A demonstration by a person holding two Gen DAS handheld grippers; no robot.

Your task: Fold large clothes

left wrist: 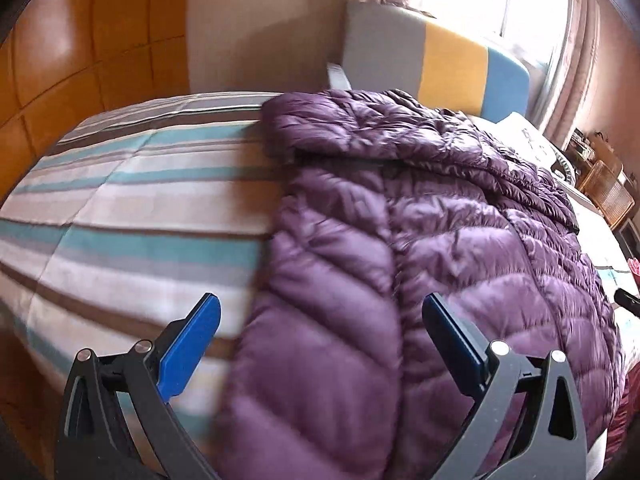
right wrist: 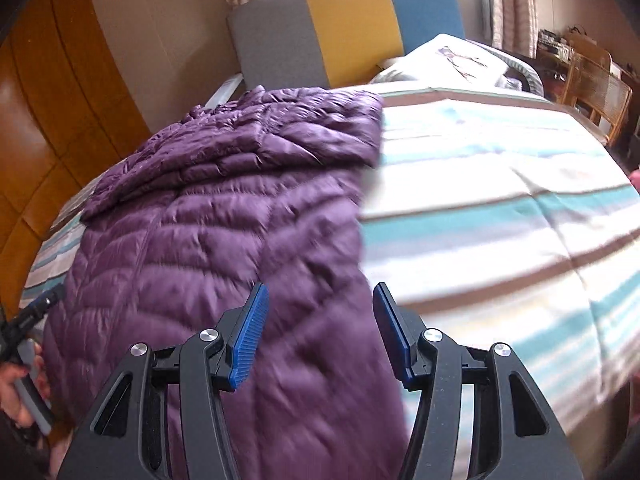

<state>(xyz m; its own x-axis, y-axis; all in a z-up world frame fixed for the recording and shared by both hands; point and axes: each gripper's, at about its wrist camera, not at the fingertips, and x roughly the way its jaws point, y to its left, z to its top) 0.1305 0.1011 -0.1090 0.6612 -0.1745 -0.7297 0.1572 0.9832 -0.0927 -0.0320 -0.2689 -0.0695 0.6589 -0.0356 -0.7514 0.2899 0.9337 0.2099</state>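
Purple jacket (left wrist: 420, 240) lying partly folded on striped bed (left wrist: 140, 200), left gripper (left wrist: 320, 320) jaws released over its edge, right gripper (right wrist: 320, 312) jaws released, nothing between.

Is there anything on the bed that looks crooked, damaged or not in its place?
Nothing looks damaged. The purple puffer jacket lies lengthwise on the striped bedspread, its far end folded back over itself, somewhat rumpled and slanted. Both grippers hang open above it, holding nothing.
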